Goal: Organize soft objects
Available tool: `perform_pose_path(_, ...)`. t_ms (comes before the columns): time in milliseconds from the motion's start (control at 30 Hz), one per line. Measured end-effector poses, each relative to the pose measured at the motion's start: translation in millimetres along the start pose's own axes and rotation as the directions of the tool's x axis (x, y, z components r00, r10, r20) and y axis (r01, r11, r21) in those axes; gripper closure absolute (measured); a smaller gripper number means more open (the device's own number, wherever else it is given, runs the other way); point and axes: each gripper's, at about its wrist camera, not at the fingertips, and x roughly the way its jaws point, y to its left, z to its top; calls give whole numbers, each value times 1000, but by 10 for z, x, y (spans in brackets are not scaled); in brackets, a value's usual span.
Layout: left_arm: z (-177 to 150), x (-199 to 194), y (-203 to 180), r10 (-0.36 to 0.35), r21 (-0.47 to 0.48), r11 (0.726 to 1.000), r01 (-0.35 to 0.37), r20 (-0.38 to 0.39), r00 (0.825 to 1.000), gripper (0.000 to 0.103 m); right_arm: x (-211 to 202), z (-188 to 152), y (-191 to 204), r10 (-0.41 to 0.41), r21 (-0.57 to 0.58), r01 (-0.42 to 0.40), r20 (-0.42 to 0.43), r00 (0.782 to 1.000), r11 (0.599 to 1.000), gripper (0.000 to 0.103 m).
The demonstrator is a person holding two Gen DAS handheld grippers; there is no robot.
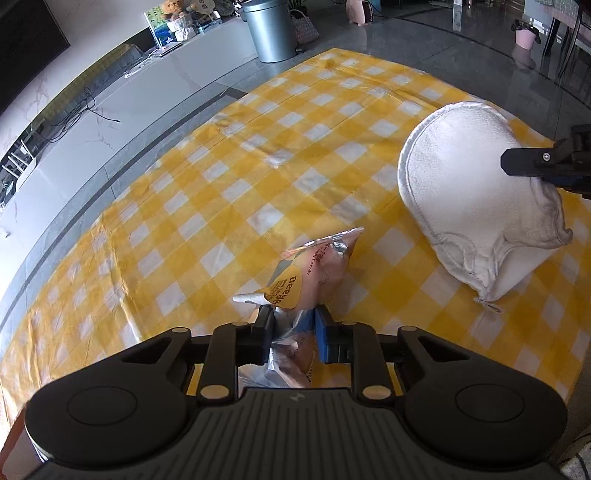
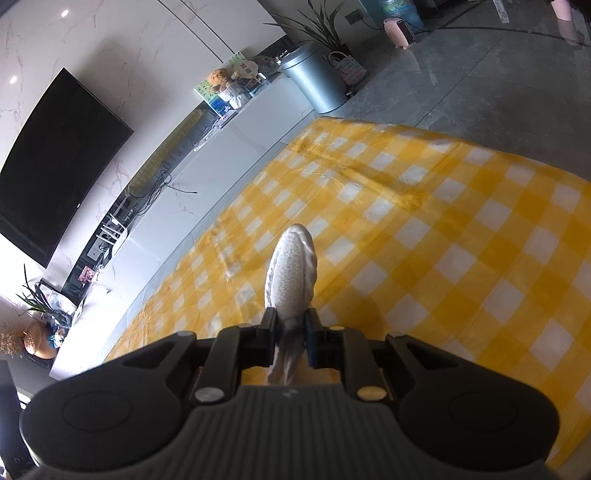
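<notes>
Yellow-white checked cloth (image 1: 221,177) covers the table, w/ TV, cabinet & metal bin (image 1: 267,31) beyond. Left gripper (image 1: 293,328) is clamped on a crinkly snack bag (image 1: 306,280), lifted just above cloth, bag sticking out fwd past the tips. Right gripper (image 2: 290,330) pinches a white towel pouch (image 2: 291,273), which hangs off to the right of left tongs.

Grey floor (image 1: 424,48), seemingly marble wall (image 2: 110,48)
</notes>
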Motion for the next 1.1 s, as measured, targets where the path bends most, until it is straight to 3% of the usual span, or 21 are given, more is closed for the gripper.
perform_pose_path(300, -132, -369, -102, -51, -42, 998, 55, 90, 995, 83, 105, -82, 117, -11, -51, 9, -36, 999, 999, 89)
perform_pose_path(500, -195, -336, -216, -45, -23, 999, 47, 75, 996, 89, 86, -103, 98, -14, -49, 12, -39, 999, 999, 89)
perform_pose_path(567, -199, -318, -235, -46, -11, 999, 47, 80, 996, 98, 84, -97, 87, -18, -47, 16, -36, 999, 999, 89)
perform_pose_path(833, -269, -408, -333, -52, 10, 999, 51, 116, 992, 99, 116, -106, 109, -17, -59, 14, -44, 999, 998, 89)
perform_pose_path(1100, -408, -867, -305, -15, -70, 997, 34, 255, 967, 102, 125, -139, 185, -13, -89, 8, -51, 999, 996, 89)
